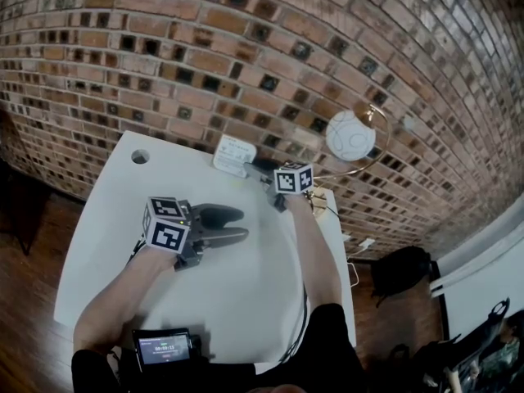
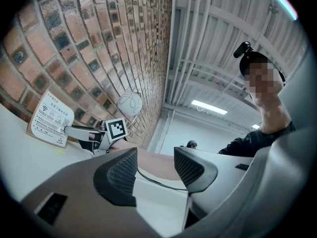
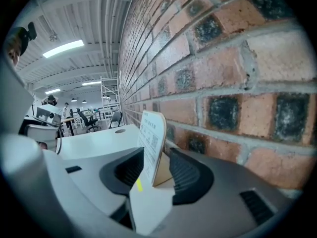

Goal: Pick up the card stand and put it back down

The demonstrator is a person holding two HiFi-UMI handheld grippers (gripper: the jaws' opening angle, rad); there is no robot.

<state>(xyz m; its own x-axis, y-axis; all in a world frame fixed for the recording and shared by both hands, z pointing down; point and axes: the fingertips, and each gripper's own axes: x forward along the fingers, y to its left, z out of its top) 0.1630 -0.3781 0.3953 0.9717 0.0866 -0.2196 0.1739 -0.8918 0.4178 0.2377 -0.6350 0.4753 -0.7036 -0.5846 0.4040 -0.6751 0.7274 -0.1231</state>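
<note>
The card stand (image 1: pixel 233 154) is a small white printed sign that stands upright on the white table (image 1: pixel 106 244), close to the brick wall. In the right gripper view the card stand (image 3: pixel 152 145) sits between the jaws of my right gripper (image 3: pixel 151 170), and a small gap shows on each side of it. The pads do not press on it. In the head view my right gripper (image 1: pixel 258 177) points at the card from the right. My left gripper (image 1: pixel 237 224) rests mid-table, open and empty. From the left gripper (image 2: pixel 154 168) I see the card stand (image 2: pixel 49 124) and the right gripper (image 2: pixel 69 132) beside it.
The brick wall (image 1: pixel 246 47) runs right behind the card. A white globe lamp (image 1: pixel 350 134) with a gold ring stands at the table's far right corner. A cable hole (image 1: pixel 140 156) is at the far left, and a small screen device (image 1: pixel 164 348) sits at the near edge.
</note>
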